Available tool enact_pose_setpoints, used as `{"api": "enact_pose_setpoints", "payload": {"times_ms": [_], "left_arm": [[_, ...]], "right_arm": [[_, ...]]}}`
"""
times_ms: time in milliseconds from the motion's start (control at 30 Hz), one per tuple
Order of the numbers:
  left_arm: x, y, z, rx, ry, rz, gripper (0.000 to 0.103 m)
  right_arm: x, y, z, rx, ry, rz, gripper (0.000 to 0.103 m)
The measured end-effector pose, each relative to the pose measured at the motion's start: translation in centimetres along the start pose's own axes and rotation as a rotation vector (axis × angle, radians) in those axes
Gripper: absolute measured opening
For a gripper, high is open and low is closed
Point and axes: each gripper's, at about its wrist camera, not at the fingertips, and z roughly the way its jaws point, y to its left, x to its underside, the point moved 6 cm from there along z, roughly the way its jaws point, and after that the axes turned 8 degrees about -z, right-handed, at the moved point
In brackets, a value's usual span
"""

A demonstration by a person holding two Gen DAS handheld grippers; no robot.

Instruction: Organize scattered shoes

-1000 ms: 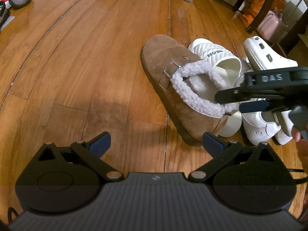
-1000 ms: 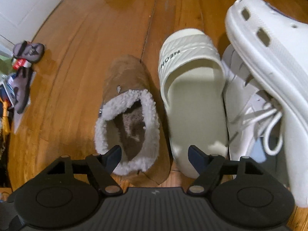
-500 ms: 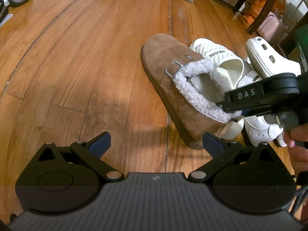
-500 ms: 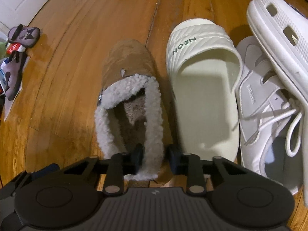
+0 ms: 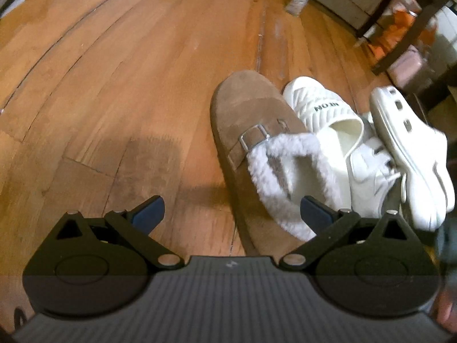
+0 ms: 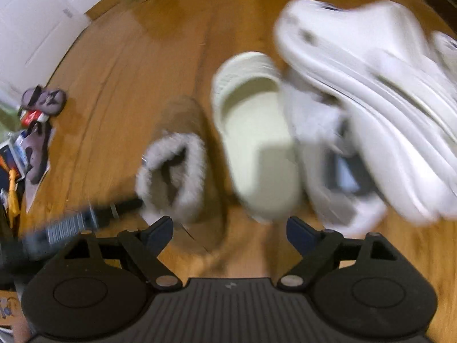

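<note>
Brown slipper point(image 5: 257, 143): on floor, leftmost of row, touching white slide point(image 5: 328, 114). Right gripper point(image 6: 230, 230): jaws just reopened, wide, empty. Left gripper point(image 5: 232, 211): wide, empty. Advice: align heels evenly before fetching another shoe.

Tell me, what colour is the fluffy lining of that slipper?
White fleece lining; left wrist view shows it best.

Suede, fleece, moulded plastic and glossy wood.

Ahead of the left tool point(image 5: 232, 210), the brown clog point(image 5: 248, 120) looks matt and suede-like, with a fluffy fleece lining and a metal buckle point(image 5: 254, 137); the ribbed white slide point(image 5: 322, 111) and holed white clog point(image 5: 411, 154) beside it look like smooth moulded plastic; the wood floor point(image 5: 128, 71) is glossy.
</note>
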Motion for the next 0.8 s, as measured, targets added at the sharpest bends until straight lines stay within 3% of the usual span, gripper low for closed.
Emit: {"api": "enact_pose_setpoints", "payload": {"times_ms": [100, 167, 300, 400, 433, 467, 500, 533, 567, 800], "left_arm": [[-0.8, -1.0, 0.9, -0.127, -0.034, 0.056, 0.103], [-0.9, -1.6, 2.4, -0.194, -0.003, 0.098, 0.103], [-0.4, -1.8, 5.6, -0.274, 0.088, 0.065, 0.103], [0.1, -2.8, 6.5, -0.326, 0.083, 0.103, 0.098], [0.2, -3.1, 6.4, -0.305, 0.079, 0.099, 0.084], [0.3, -3.4, 6.2, -0.276, 0.075, 0.092, 0.051], [0.4, -3.5, 6.2, -0.224, 0.089, 0.061, 0.04], [0.6, -3.5, 6.1, -0.185, 0.104, 0.028, 0.021], [0.6, -3.4, 6.0, -0.155, 0.117, -0.002, 0.015], [2.8, -2.4, 3.2, -0.154, 0.126, 0.041, 0.011]], "right_arm": [[3.9, -1.4, -1.3, -0.02, 0.026, 0.091, 0.087], [6.5, -2.2, -1.7, -0.056, 0.074, 0.171, 0.087], [9.6, -3.0, -2.6, -0.146, 0.126, 0.302, 0.087], [10.2, -3.3, -3.4, -0.139, 0.119, 0.282, 0.087], [10.2, -3.3, -3.7, -0.11, 0.109, 0.254, 0.087], [10.0, -3.4, -4.0, -0.084, 0.098, 0.232, 0.087], [9.9, -3.5, -4.3, -0.077, 0.093, 0.227, 0.087], [9.8, -3.8, -4.6, -0.068, 0.087, 0.221, 0.087], [9.8, -4.1, -5.0, -0.06, 0.08, 0.214, 0.087], [10.2, -5.0, -6.5, -0.055, 0.036, 0.199, 0.087]]}}
